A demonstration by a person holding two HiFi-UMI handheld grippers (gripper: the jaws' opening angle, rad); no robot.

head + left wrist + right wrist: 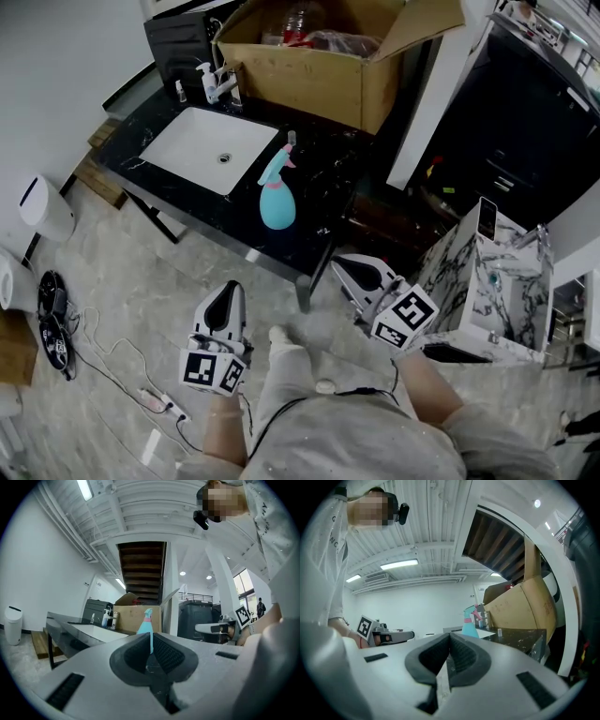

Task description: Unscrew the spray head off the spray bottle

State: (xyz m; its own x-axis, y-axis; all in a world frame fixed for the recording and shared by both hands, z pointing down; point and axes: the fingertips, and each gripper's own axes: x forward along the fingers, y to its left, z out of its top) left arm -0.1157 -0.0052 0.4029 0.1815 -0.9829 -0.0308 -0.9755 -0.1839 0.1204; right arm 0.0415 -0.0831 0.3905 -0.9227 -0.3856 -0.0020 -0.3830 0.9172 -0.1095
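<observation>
Two grippers and one spray bottle are what I have to work with. From the head view, I see the left gripper (pixel 229 289) and the right gripper (pixel 343 264) held low above the floor, both well short of the counter (pixel 319 230). The single spray bottle (pixel 277 194) stands upright on that counter, just beside the one white sink (pixel 208 148), with its spray head (pixel 281 159) on. One cardboard box (pixel 319 66) sits at the counter's far end, and one faucet (pixel 217 82) stands behind the sink. In the left gripper view, my two jaws are pressed together with nothing between them, and the spray bottle stands well beyond their tips. In the right gripper view, both jaws meet likewise, empty, with the spray bottle ahead near the cardboard box.
</observation>
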